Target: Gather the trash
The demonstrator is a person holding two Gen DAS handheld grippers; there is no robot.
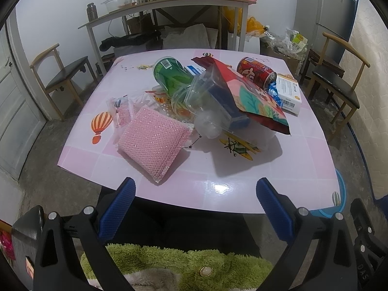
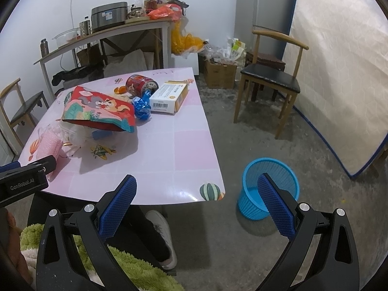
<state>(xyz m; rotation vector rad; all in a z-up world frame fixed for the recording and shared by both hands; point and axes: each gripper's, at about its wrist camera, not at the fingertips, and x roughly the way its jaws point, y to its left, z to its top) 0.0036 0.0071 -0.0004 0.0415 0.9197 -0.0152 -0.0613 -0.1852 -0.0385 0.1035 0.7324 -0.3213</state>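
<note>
In the left wrist view, the left gripper (image 1: 195,200) is hovering at the near edge of the pink balloon-print desk (image 1: 278,169), its blue padded fingers (image 1: 120,208) spread wide and holding nothing, probably lining up for a first pick. The trash is lying in a loose heap beyond the near edge: a pink mesh scouring pad (image 1: 152,140) nearest that edge, a clear plastic container (image 1: 213,101) behind it, a green plastic bottle (image 1: 171,74) further back, a red illustrated snack bag (image 1: 252,94) draped over the pile, a red tin can (image 1: 257,71) on its side and a white cardboard box (image 1: 289,92) beside the can.

In the right wrist view, the right gripper (image 2: 196,203) is hanging off the desk's corner, fingers equally parted and empty. A blue plastic mesh wastebasket (image 2: 269,191) is standing on the floor just beside that corner, seemingly placed within easy reach for dropping items. A crumpled blue foil wrapper (image 2: 143,106) is resting between snack bag and box
</note>
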